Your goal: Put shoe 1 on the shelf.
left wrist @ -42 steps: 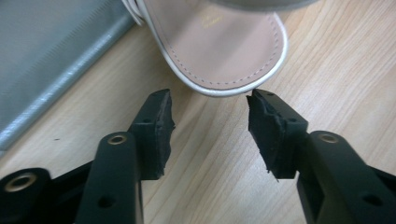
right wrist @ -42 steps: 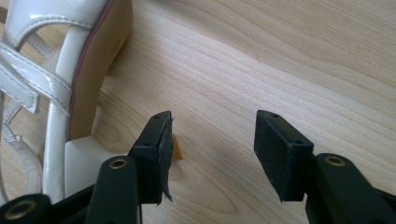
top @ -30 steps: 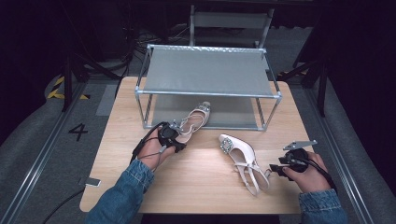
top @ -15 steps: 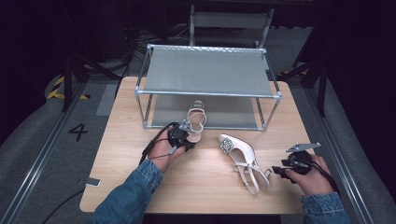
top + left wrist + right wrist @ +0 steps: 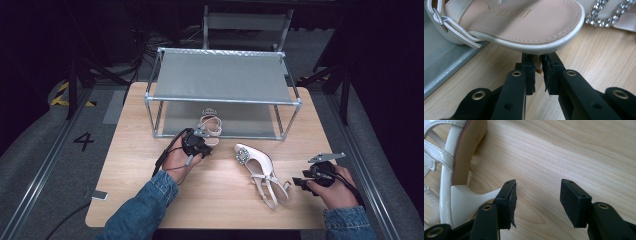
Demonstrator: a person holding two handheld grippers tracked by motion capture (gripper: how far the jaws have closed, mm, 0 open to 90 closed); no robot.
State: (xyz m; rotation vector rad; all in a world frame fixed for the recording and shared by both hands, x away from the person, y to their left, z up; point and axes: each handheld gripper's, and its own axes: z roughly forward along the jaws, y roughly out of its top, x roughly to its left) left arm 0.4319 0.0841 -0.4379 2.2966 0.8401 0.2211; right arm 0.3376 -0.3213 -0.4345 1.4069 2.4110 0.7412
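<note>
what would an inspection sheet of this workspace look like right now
surface: light wooden table, bare between the items
job's things: one white sandal at the front edge of the rack's lower shelf, heel end off the table; second white sandal lying on its side on the table
rack: metal-framed two-shelf rack at the far side of the table, top shelf bare
clutter: small flat object near the table's front left edge
grippers: left gripper has just been closing, jaws clamped on the first sandal's heel; right gripper open, nothing between the jaws, beside the second sandal's heel
cables: black cable trailing from the left gripper
surroundings: floor marking 4, a chair behind the rack
</note>
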